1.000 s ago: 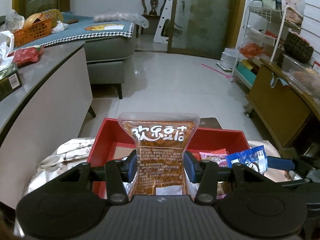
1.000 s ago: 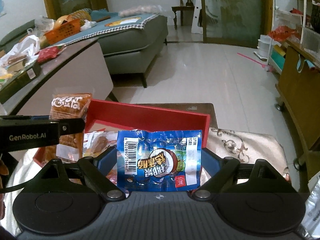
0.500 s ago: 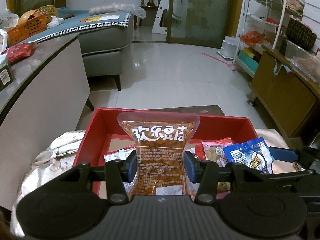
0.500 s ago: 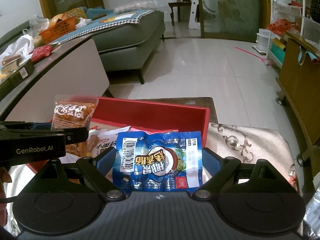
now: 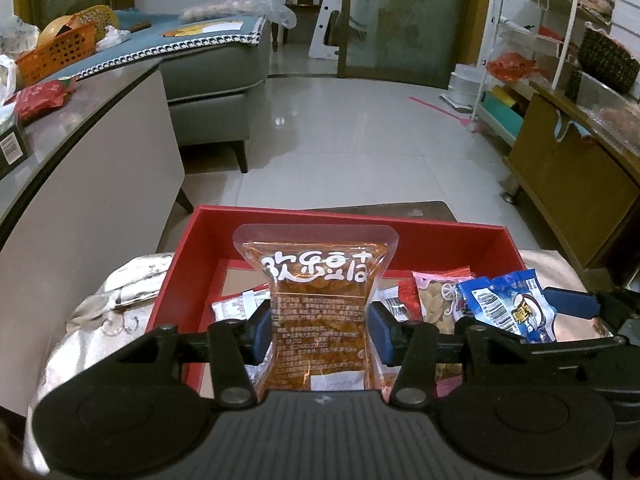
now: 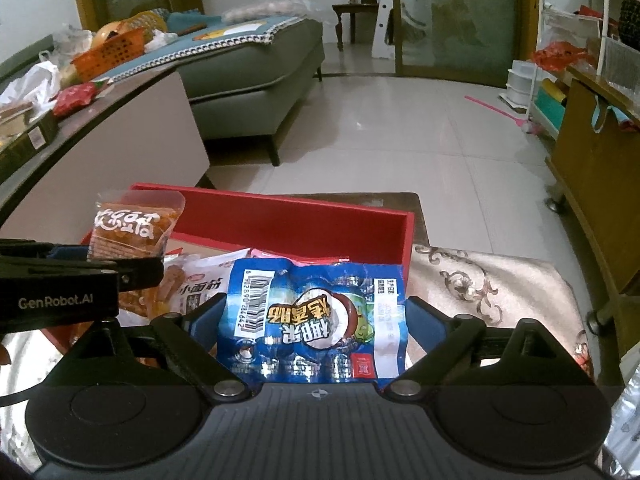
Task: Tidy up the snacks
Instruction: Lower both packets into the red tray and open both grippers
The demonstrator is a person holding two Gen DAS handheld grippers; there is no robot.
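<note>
Snacks fill both claws above the red box (image 5: 408,236). Left claw (image 5: 318,330) is clamped on an orange pouch (image 5: 316,280) held upright over the box's left half; its own view shows the pouch's full printed face and the pink packet (image 5: 434,294) inside the box. Right claw (image 6: 306,318) is clamped on a blue packet (image 6: 316,320) over the box's right end; only this view shows the white packet (image 6: 200,284) lying in the box and the patterned cloth (image 6: 480,280) on the bench beside it.
</note>
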